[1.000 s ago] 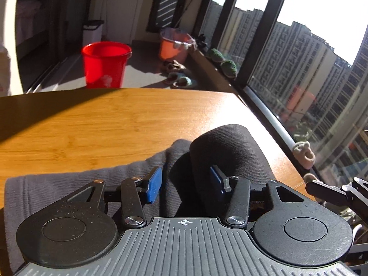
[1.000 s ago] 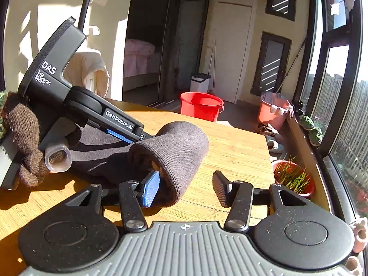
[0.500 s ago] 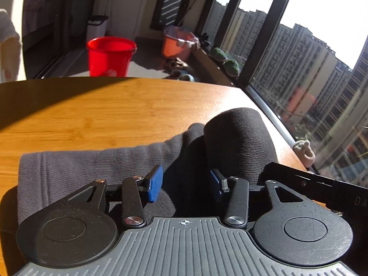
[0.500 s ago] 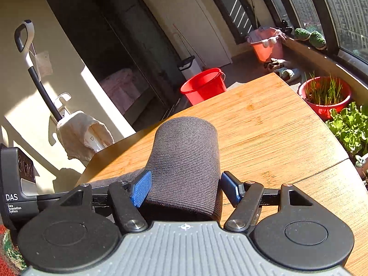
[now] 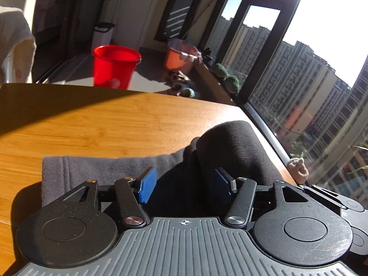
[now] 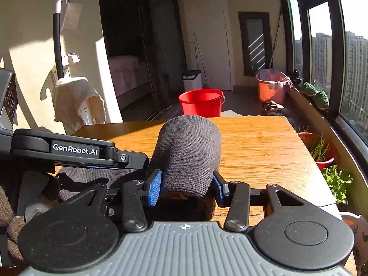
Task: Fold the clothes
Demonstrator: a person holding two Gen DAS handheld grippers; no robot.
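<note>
Right wrist view, right gripper (image 6: 186, 186) clamping grey garment roll (image 6: 188, 151), long axis pointing away

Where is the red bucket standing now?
The red bucket stands on the floor beyond the far edge of the wooden table, at centre in the right wrist view, left of the orange tub near the window.

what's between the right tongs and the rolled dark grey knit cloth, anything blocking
Nothing visible. The right tongs already straddle the rolled dark grey knit cloth, a blue pad on each side. The left tongs sit beside it, not between.
</note>
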